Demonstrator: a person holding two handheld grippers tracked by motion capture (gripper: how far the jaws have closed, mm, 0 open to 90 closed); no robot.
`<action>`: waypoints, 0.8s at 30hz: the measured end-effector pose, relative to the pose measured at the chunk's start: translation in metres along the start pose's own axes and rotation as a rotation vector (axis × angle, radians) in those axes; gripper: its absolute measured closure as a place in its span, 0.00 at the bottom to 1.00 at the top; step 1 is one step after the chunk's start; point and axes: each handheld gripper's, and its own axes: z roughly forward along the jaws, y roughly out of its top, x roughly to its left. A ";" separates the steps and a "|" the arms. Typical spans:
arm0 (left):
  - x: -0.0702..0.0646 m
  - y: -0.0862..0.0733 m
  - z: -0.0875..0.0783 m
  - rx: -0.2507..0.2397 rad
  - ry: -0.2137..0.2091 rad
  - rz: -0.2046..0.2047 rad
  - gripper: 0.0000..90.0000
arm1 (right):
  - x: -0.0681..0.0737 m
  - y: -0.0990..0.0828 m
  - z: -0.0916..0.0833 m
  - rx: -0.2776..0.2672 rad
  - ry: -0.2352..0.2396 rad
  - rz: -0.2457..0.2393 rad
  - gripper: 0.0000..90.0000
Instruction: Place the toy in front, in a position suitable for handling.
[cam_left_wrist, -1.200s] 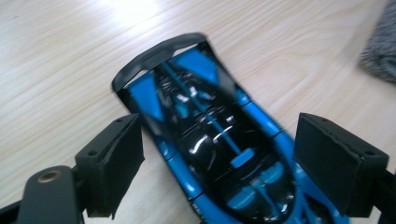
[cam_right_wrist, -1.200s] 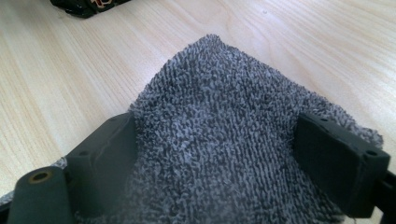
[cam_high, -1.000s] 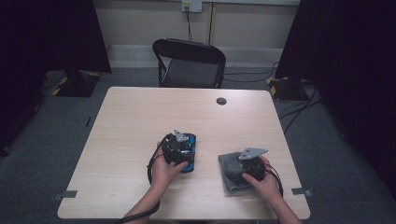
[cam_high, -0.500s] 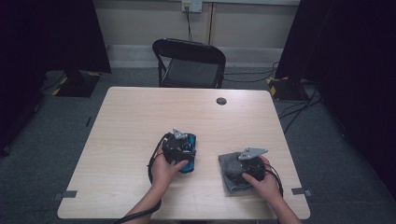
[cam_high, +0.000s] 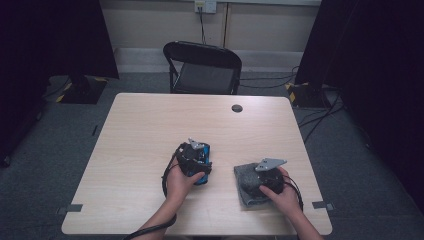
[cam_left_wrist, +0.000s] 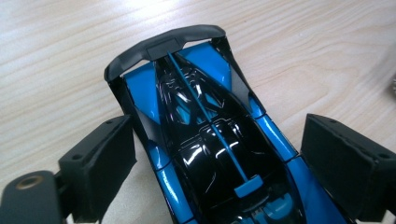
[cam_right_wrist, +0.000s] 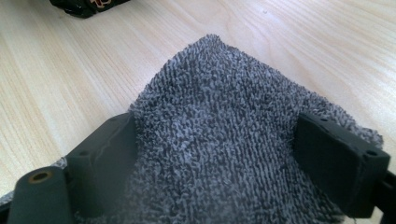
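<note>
A: High view first. Pale wooden table (cam_high: 150, 130). The left gripper (cam_high: 192, 159) sits near the middle of the near half, on top of a blue and black toy car (cam_high: 204, 164). The left hand (cam_high: 181, 181) wraps it from the near side.

B: And the right side?

A: The right gripper (cam_high: 264, 175) is to the right of the car, well apart from it, resting on a grey towel (cam_high: 243, 180) that lies folded near the table's near right edge. The right hand (cam_high: 282, 195) holds it from behind. At the far edge of the table, a small dark round cap (cam_high: 237, 108); beyond it, a black folding chair (cam_high: 202, 67).

B: Left gripper view?

A: The car (cam_left_wrist: 210, 135) lies lengthways between the jaws, its dark curved wing at the far end. The jaws have just been opening. The left pad (cam_left_wrist: 100, 163) is just beside the car's flank, and the right pad (cam_left_wrist: 343, 161) stands off it with bare table showing in the gap. Apart, then, not clamped.

B: Right gripper view?

A: The towel (cam_right_wrist: 224, 135) humps up between the jaws. Both pads (cam_right_wrist: 336, 158) press into the pile at its two sides: clamped on the towel. A dark object (cam_right_wrist: 86, 5) at the far left edge is too cropped to identify.
</note>
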 end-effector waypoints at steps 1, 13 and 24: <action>0.000 0.000 0.000 0.000 -0.002 -0.004 0.10 | 0.000 0.000 0.000 -0.001 -0.001 0.000 0.15; 0.003 0.001 0.002 0.034 -0.033 -0.009 0.10 | 0.000 0.000 0.000 -0.002 0.000 0.000 0.15; 0.007 0.004 -0.004 0.053 -0.067 0.090 0.25 | 0.000 0.000 0.000 -0.002 -0.001 0.000 0.15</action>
